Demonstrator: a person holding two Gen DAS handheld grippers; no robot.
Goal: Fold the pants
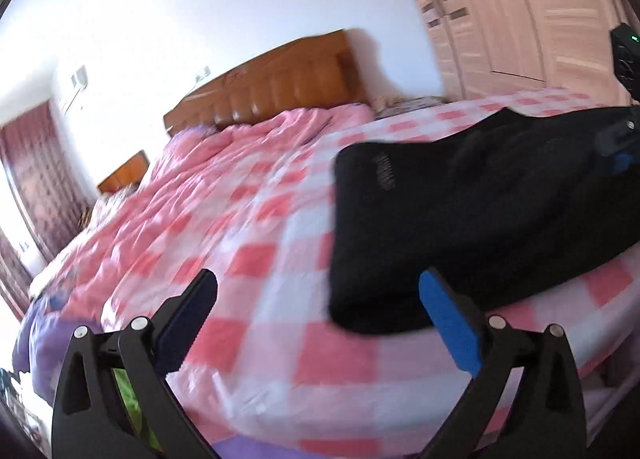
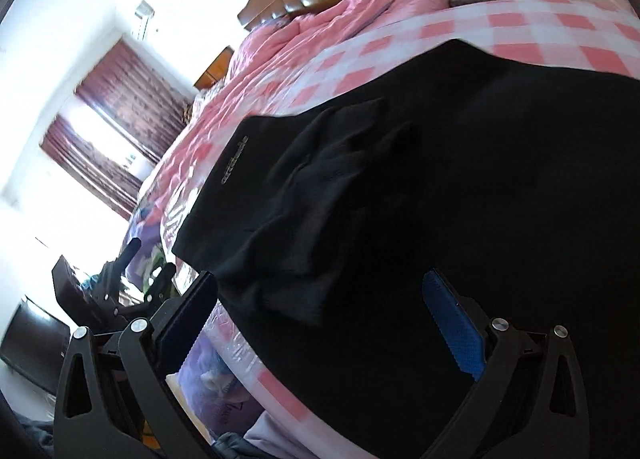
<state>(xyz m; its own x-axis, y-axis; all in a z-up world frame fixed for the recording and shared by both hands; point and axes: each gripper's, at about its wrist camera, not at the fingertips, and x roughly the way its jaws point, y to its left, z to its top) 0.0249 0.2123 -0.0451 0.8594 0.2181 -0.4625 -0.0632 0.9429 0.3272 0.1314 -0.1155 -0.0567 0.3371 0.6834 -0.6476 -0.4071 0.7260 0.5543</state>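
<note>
The black pants (image 1: pixel 460 219) lie near the bed's (image 1: pixel 248 259) front edge, soft and limp, probably light. Both the left tongs (image 1: pixel 318 295) and right tongs (image 2: pixel 320 299) are spread apart, empty; pinching a hem corner through all layers looks best.

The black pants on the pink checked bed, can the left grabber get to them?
Probably yes. The left gripper is open and empty, and the black fabric pants lie flat on the pink-and-white checked bedsheet just ahead. Nothing sits between them; the pants' near edge already lies beside its blue finger.

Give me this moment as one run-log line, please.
left claw: open, empty, beside pants | right claw: open, empty, over pants | black pants: lying on checked bed cover, partly folded
</note>
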